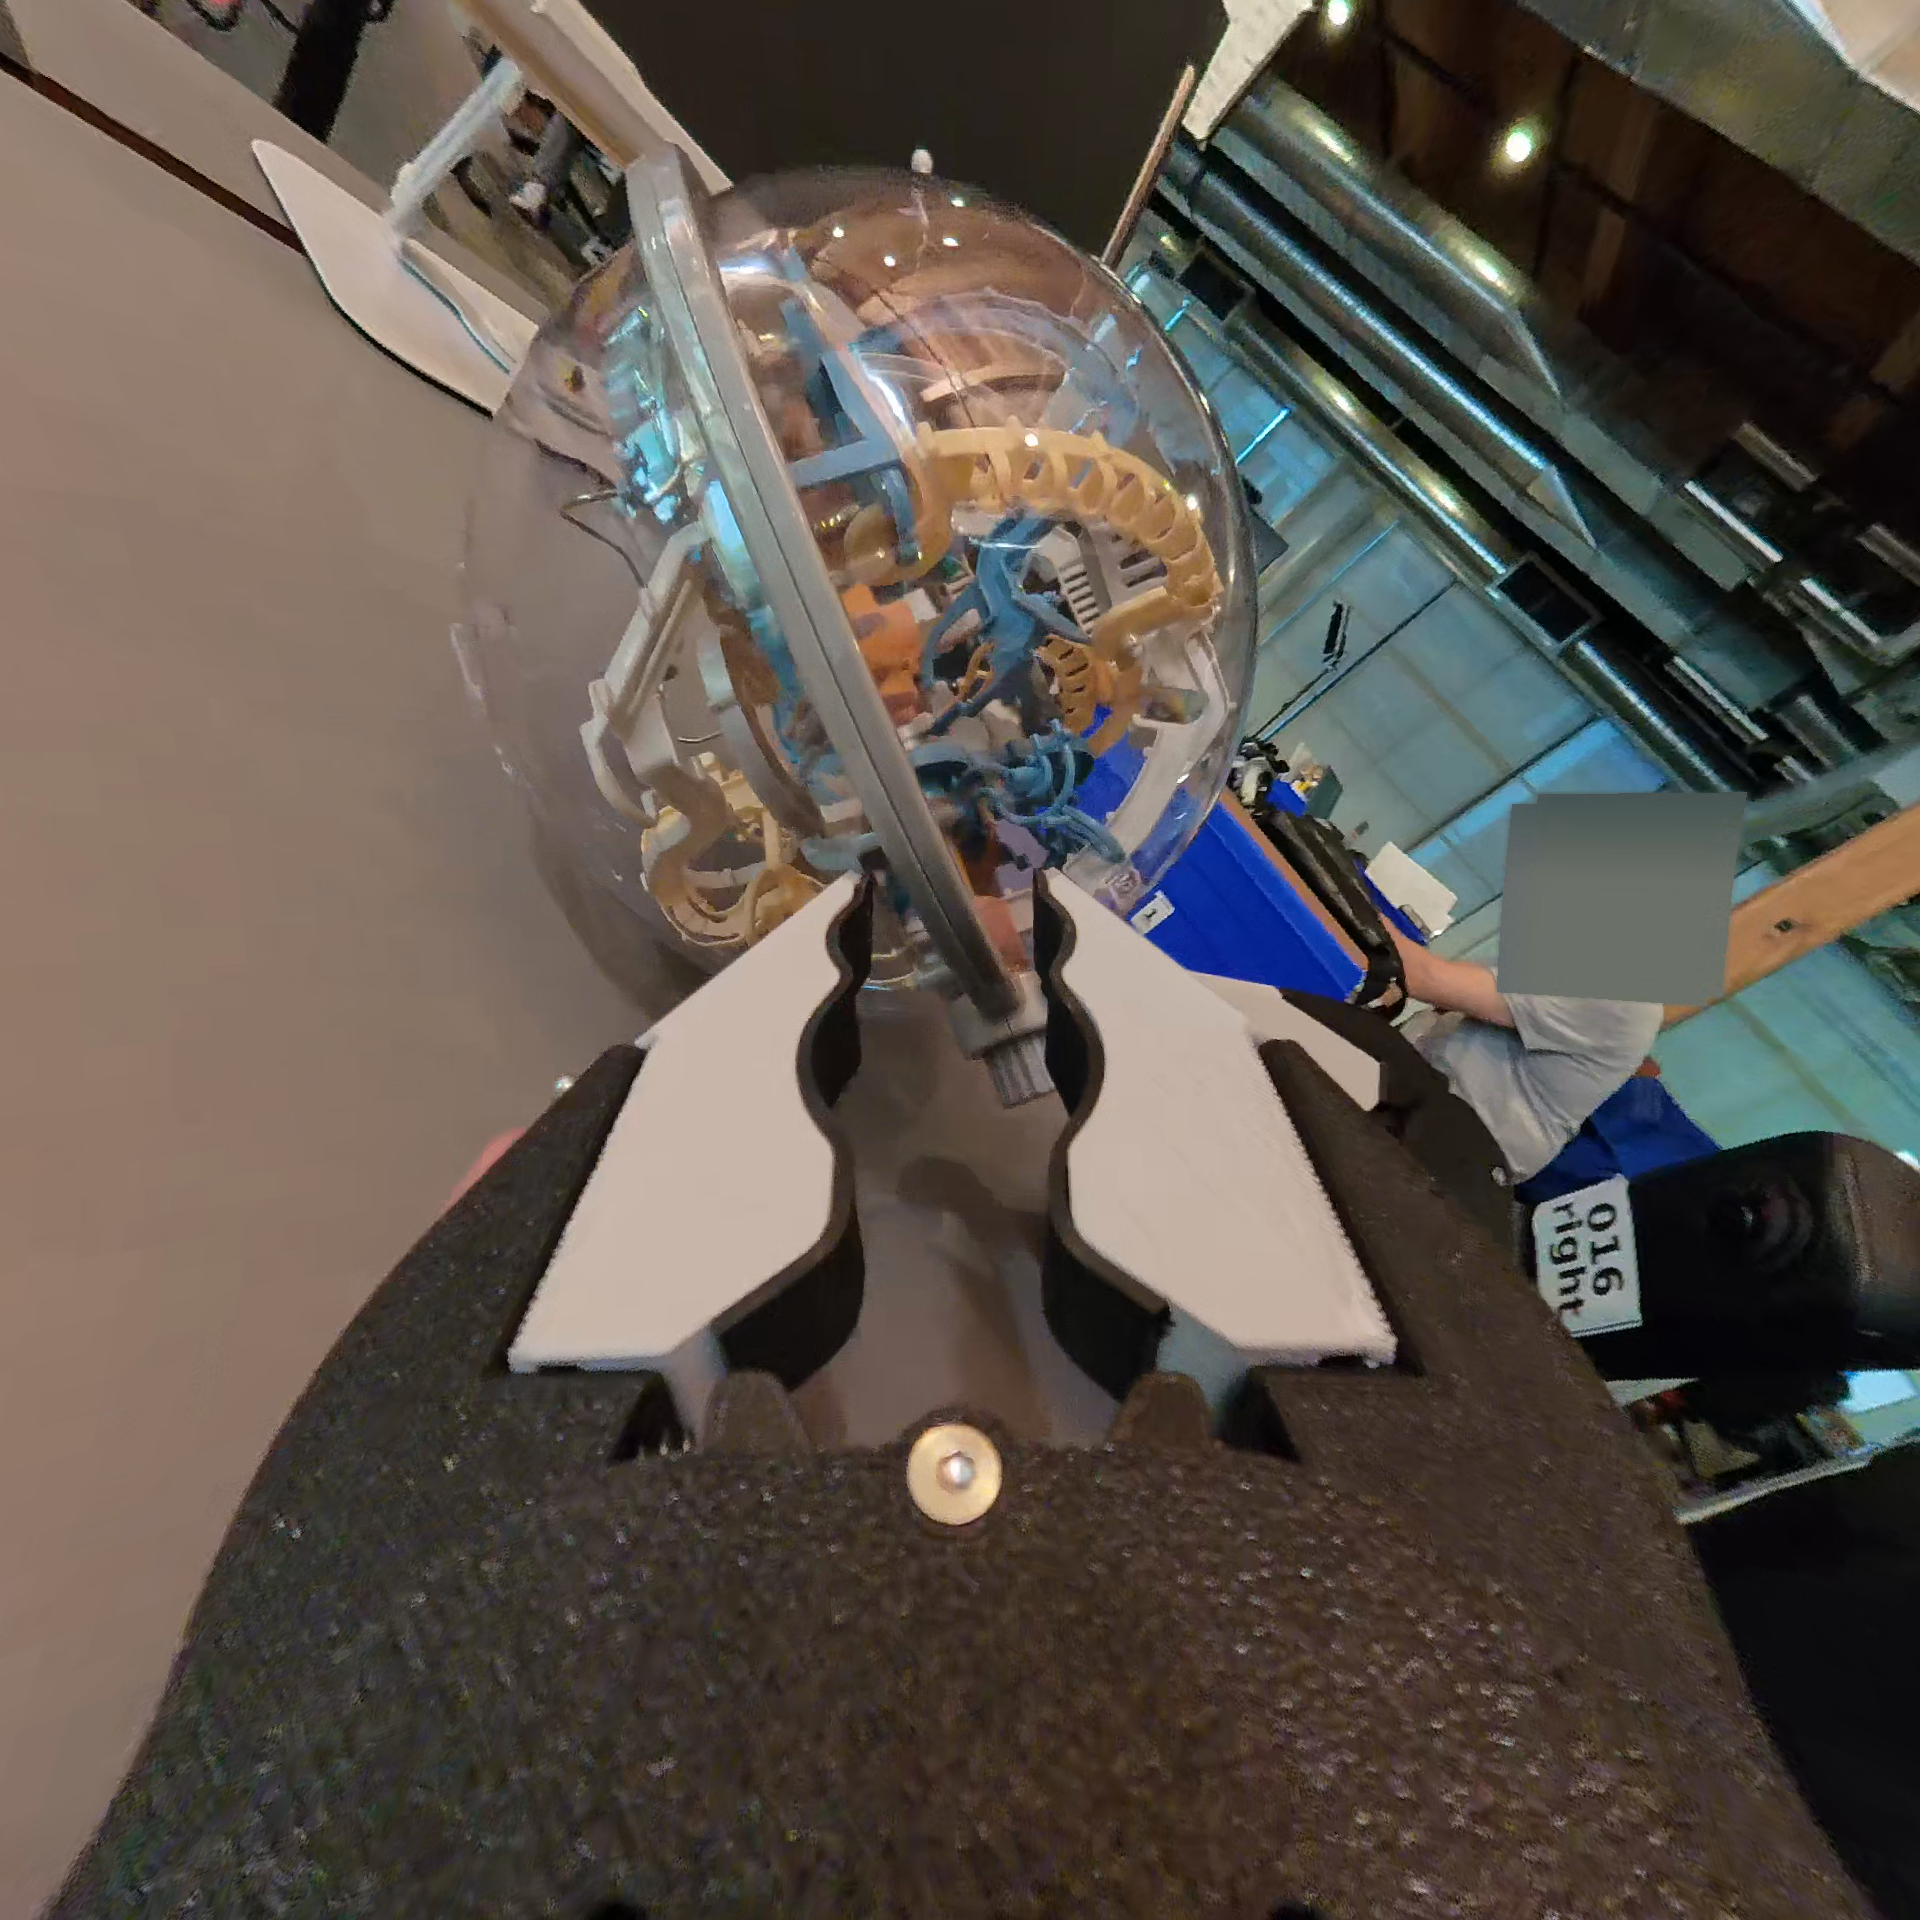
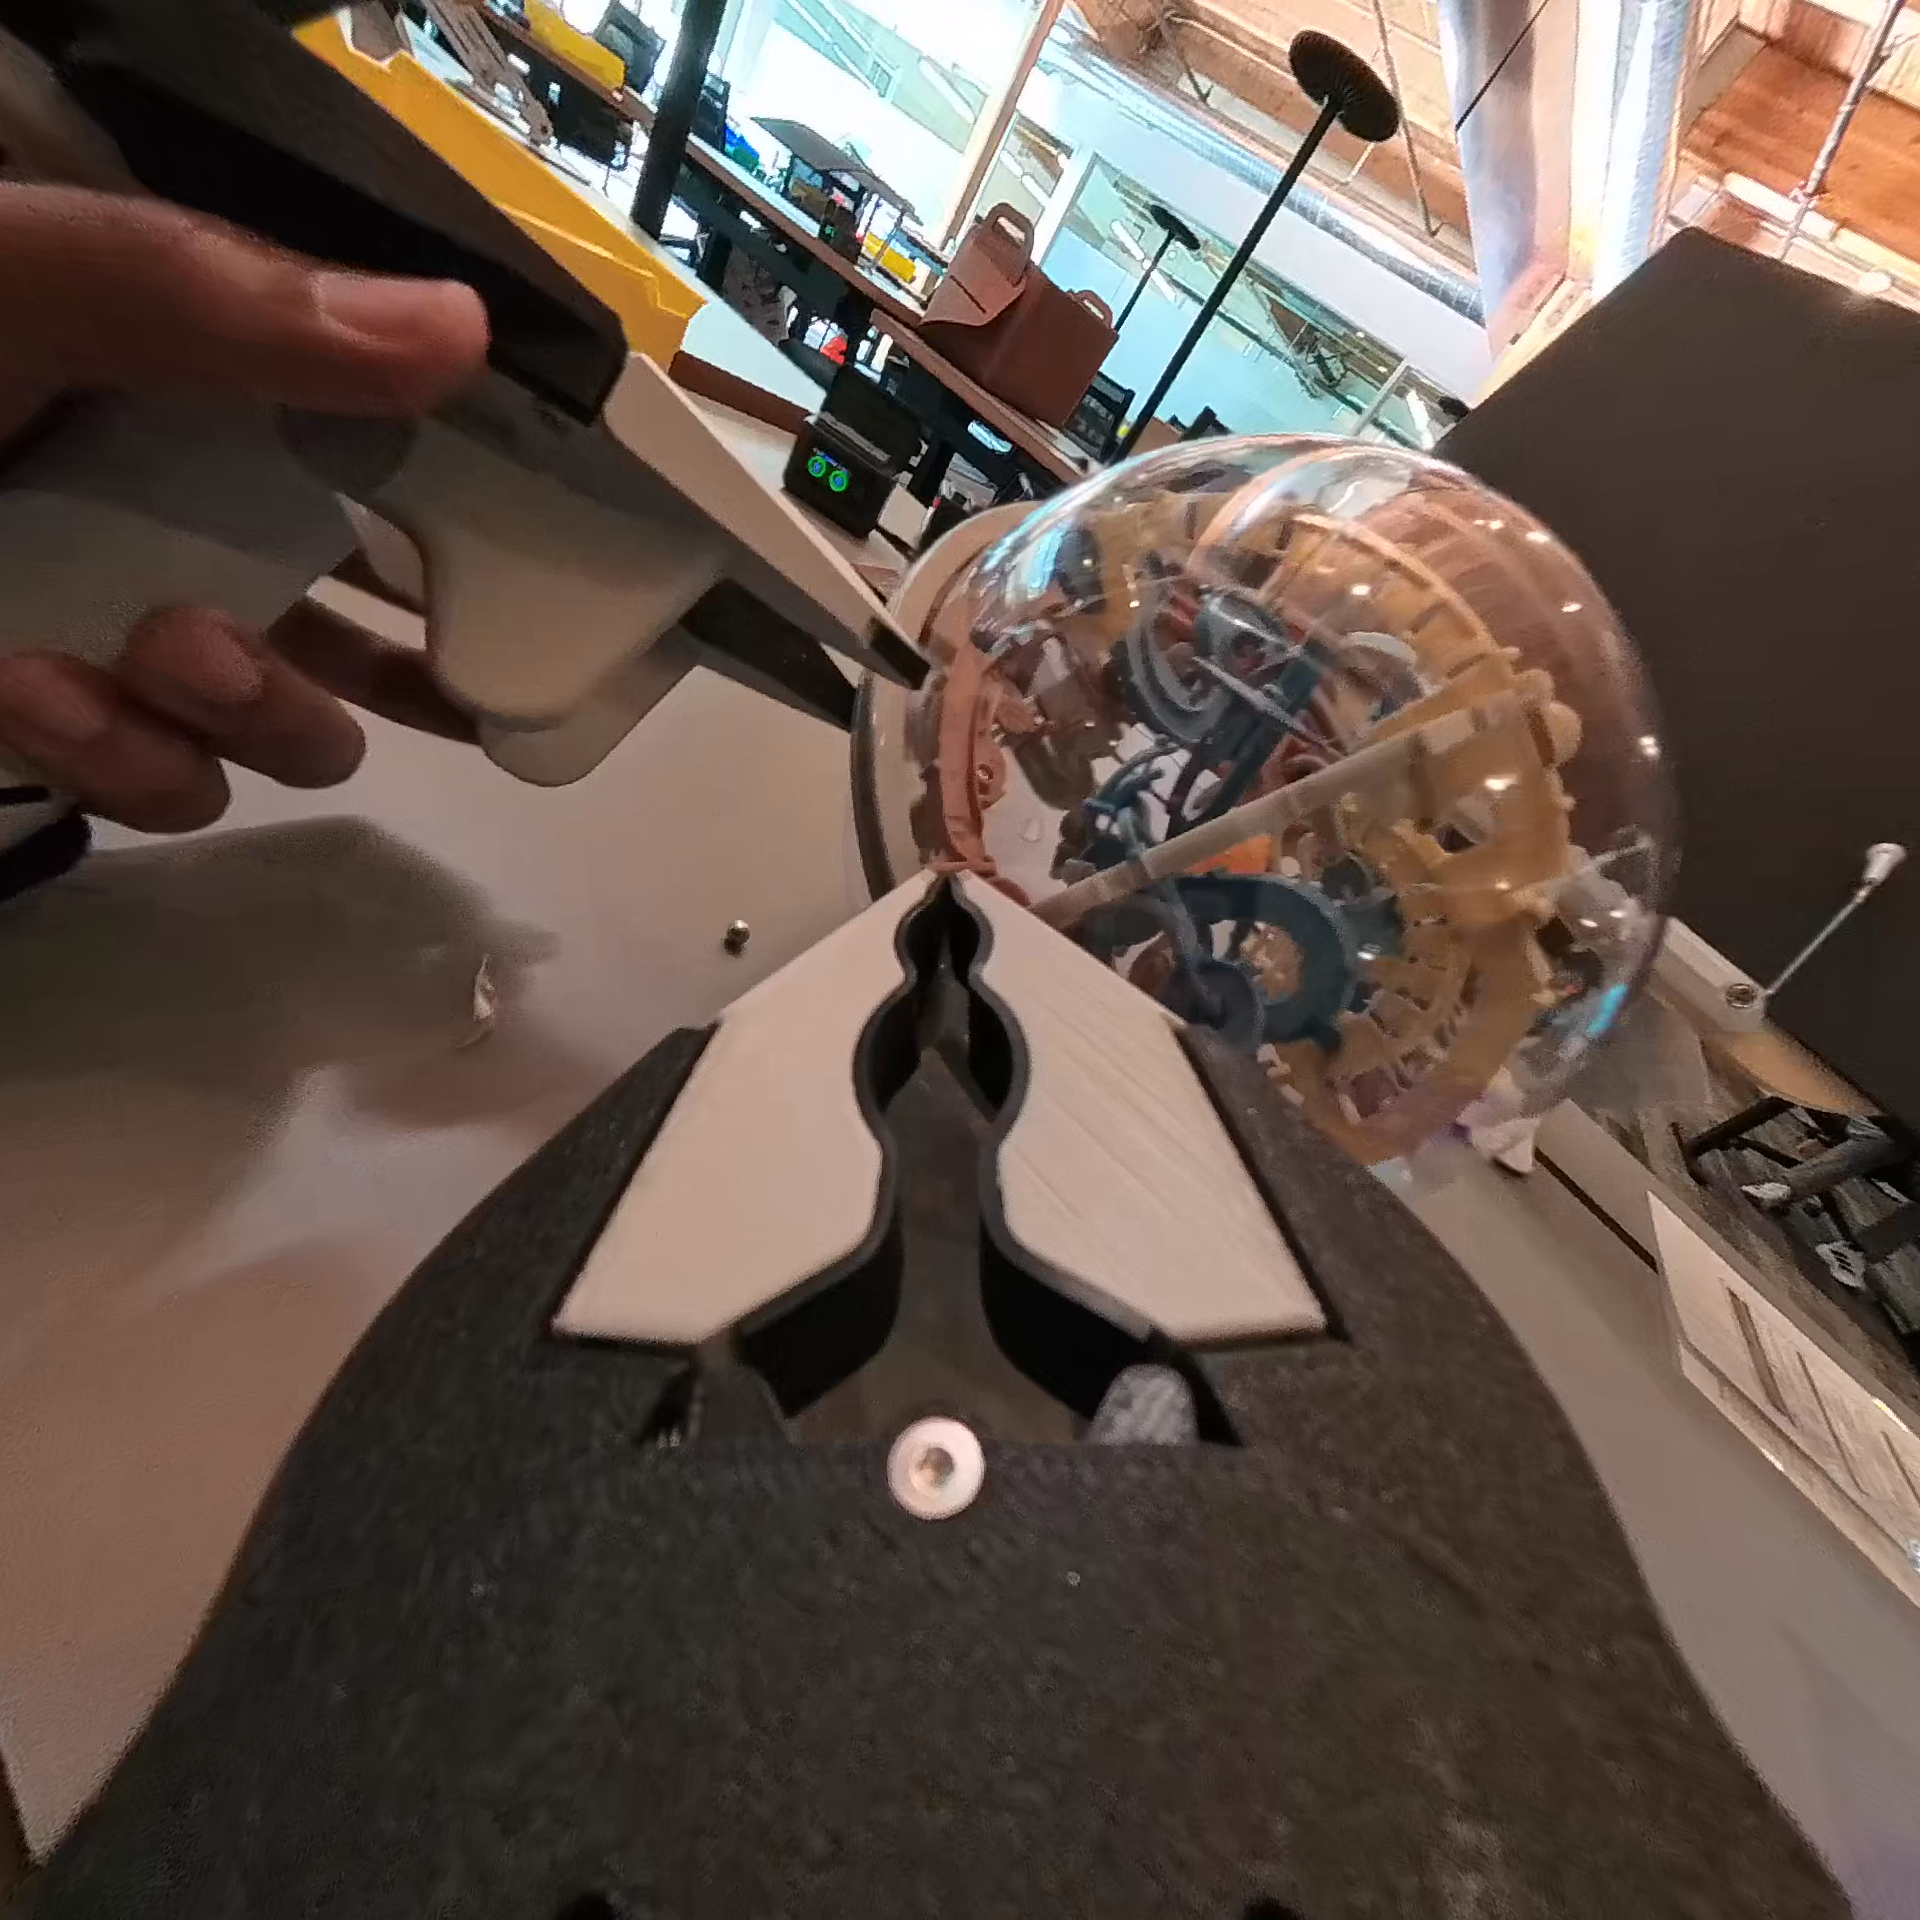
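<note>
Spreading under both views, the pale grey counter (image 1: 208, 831) carries the scene, with a dark panel (image 2: 1714, 520) upright behind it. Above the counter sits a clear plastic maze ball (image 1: 935, 582), a transparent sphere packed with tan, blue and orange tracks and ringed by a grey seam band (image 1: 790, 665). The left claw (image 1: 951, 904) is spread partway, its fingers straddling the band's lower tab at the bottom of the ball; whether they press it cannot be told. The right claw (image 2: 943, 883) is pressed nearly together, tips pinching the ball's rim. A hand (image 2: 187, 343) grips the left claw's handle.
</note>
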Motion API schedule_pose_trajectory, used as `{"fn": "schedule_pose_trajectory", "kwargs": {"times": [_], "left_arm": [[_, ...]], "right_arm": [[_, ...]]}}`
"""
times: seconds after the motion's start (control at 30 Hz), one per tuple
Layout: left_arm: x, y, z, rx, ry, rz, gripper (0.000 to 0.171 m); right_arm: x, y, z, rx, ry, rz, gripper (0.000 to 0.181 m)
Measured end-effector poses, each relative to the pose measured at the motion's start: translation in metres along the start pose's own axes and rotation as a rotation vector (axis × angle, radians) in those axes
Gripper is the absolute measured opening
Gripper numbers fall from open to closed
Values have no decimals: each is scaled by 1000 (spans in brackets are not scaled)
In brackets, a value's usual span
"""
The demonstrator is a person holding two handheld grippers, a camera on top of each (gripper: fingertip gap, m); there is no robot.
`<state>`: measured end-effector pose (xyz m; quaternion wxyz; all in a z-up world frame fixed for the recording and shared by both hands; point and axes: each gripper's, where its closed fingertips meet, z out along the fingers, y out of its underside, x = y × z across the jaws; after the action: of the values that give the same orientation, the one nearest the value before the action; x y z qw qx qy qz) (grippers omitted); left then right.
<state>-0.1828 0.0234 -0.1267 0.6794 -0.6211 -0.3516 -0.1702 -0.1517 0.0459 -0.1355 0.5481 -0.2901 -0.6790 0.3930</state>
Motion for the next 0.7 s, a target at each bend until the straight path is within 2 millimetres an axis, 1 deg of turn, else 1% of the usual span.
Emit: {"fn": "schedule_pose_trajectory", "kwargs": {"times": [0.17,0.23,0.3,0.33,0.37,0.43,0.53,0.6,0.67,0.7], "left_arm": [[-13,-1,6,25,-77,22,28],[-16,-2,8,36,-91,15,28],[-15,-1,10,42,-73,7,27],[-14,0,11,39,-54,0,21],[-17,2,12,25,-70,-12,8],[-12,5,14,16,-27,-4,8],[-9,5,15,33,-15,22,7],[-7,6,15,38,-19,58,7],[-5,7,15,34,-30,132,7],[-2,8,15,30,-30,167,7]], "right_arm": [[-16,9,3,-55,-71,-57,0],[-18,12,3,-67,-61,-96,0],[-19,13,4,-74,-60,-110,0],[-20,14,4,-77,-65,-110,0],[-20,14,3,-78,-69,-110,0],[-20,15,3,-81,-74,-109,0],[-18,14,1,-79,-72,-112,0],[-11,7,-3,-57,-61,-108,0],[2,-10,-12,-3,-41,-89,0],[12,-20,-19,27,-18,-69,0]]}}
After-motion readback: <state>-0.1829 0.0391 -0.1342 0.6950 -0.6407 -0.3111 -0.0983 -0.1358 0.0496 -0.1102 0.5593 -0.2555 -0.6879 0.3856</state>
